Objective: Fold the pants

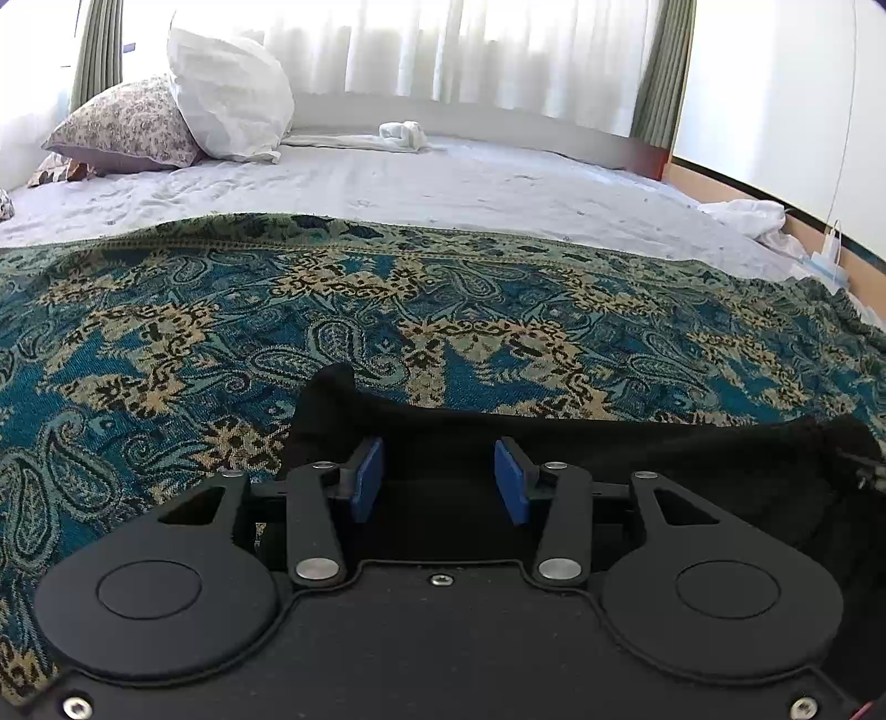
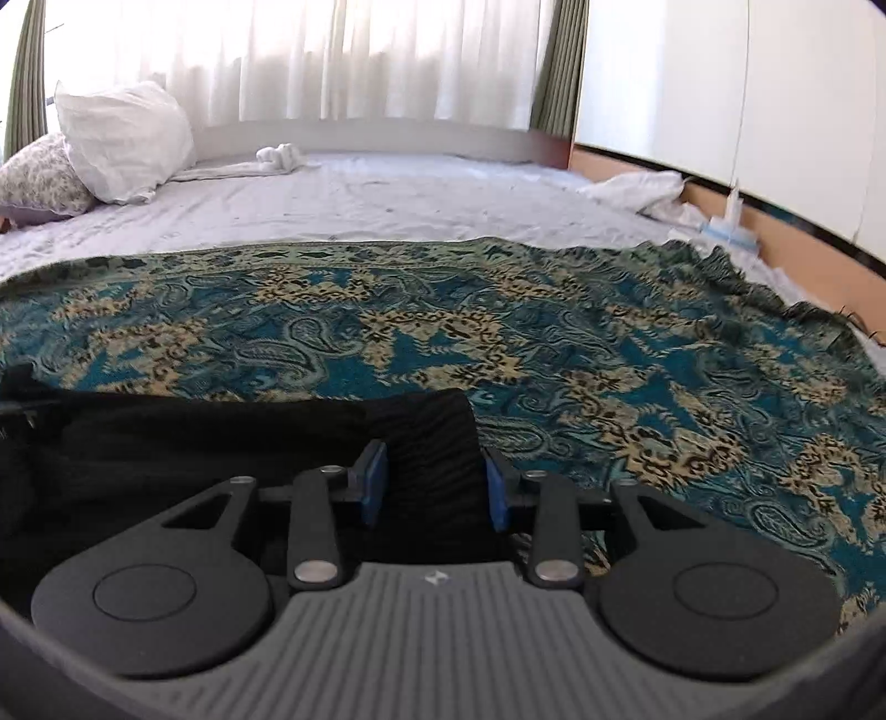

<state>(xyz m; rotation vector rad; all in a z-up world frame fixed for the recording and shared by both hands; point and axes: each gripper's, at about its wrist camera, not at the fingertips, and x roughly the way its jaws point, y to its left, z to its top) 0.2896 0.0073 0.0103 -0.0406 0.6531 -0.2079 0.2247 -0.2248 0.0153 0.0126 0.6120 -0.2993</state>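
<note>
Black cloth, the pants [image 1: 637, 459], lies bunched on a teal and tan paisley blanket [image 1: 221, 332] spread over the near part of a bed. Seen from the left wrist, the left gripper [image 1: 440, 479] hangs low over the garment's left end, where a corner of the cloth stands up in a small peak; its blue pads [image 1: 366, 479] stand apart with black fabric beneath and between them, and they do not appear to press on it, so the jaws look released. Seen from the right wrist, the right gripper [image 2: 434, 484] sits at the garment's right end, with a ribbed black fold [image 2: 426, 443] rising between its blue pads [image 2: 376, 482]; the right pad lies at the fold's edge, but whether the pads truly pinch the cloth cannot be told. The pants stretch sideways from one gripper toward the other, close to the near edge of the blanket. Beyond the blanket lies a pale wrinkled sheet [image 1: 443, 183], with a white pillow [image 1: 232, 94] leaning on a flowered pillow [image 1: 122, 127] at far left, a small white bundle [image 1: 404, 135] near the headboard, and sheer curtains [image 1: 443, 44] over a bright window.
</note>
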